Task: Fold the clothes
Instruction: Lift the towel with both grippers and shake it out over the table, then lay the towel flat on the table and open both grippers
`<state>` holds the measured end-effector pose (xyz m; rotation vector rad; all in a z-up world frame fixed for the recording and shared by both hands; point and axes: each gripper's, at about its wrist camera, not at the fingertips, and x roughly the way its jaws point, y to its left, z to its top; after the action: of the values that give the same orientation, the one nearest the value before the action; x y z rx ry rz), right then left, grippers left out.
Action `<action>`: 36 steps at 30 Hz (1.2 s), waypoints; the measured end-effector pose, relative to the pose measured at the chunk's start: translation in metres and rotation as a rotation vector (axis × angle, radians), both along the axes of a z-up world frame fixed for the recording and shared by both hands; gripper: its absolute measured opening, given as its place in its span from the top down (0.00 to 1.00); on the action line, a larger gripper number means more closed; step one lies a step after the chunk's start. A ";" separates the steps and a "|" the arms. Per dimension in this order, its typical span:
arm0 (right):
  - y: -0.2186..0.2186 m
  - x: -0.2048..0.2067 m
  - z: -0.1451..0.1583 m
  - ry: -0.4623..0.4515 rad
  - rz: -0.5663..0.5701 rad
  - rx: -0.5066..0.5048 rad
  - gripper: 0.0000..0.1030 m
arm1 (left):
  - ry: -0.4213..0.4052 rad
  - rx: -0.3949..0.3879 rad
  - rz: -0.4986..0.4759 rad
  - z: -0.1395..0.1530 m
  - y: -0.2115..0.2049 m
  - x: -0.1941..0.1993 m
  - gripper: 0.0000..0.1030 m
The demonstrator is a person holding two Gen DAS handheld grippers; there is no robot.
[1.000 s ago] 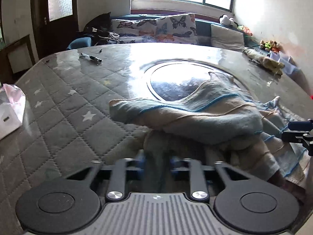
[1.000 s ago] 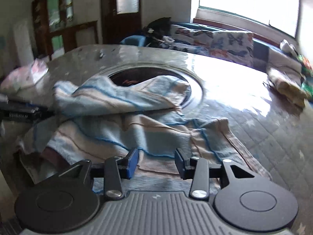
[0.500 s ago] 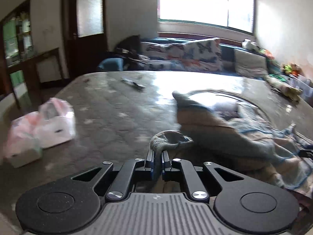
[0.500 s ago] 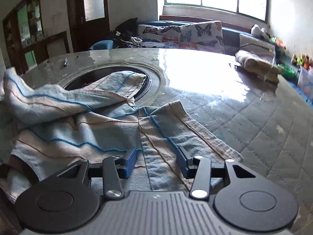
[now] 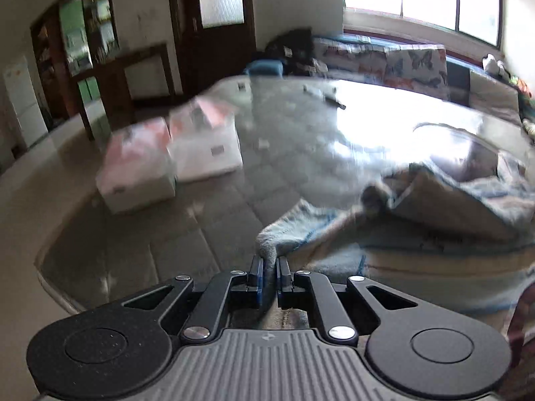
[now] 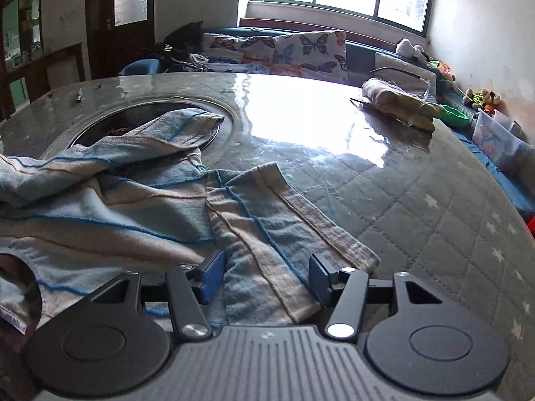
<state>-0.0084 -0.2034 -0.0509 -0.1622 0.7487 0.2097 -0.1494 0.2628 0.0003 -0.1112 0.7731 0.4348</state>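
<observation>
Left wrist: striped blue-beige garment (image 5: 418,234) rumpled, corner pinched in left tongs (image 5: 270,272).

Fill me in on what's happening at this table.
A person is folding a blue-and-beige striped garment on the quilted table, working a handheld gripper in each hand. The left gripper is shut on a corner of the cloth. The right gripper has just been opening; its jaws stand apart over a flat flap of the garment, gripping nothing.
</observation>
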 end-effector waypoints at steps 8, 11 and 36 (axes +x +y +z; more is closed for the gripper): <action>-0.001 0.000 0.003 0.025 -0.033 -0.011 0.45 | 0.002 0.047 0.018 0.004 0.005 -0.003 0.89; -0.003 -0.005 0.004 0.032 -0.045 -0.003 0.45 | -0.002 0.032 0.027 0.008 0.011 -0.008 0.89; 0.075 0.025 0.035 -0.004 0.277 0.053 0.48 | 0.035 -0.089 -0.288 0.018 -0.058 0.156 0.14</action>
<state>0.0162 -0.1280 -0.0158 -0.2155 0.7150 0.4924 0.0063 0.2045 0.0187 -0.0739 0.8290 0.1289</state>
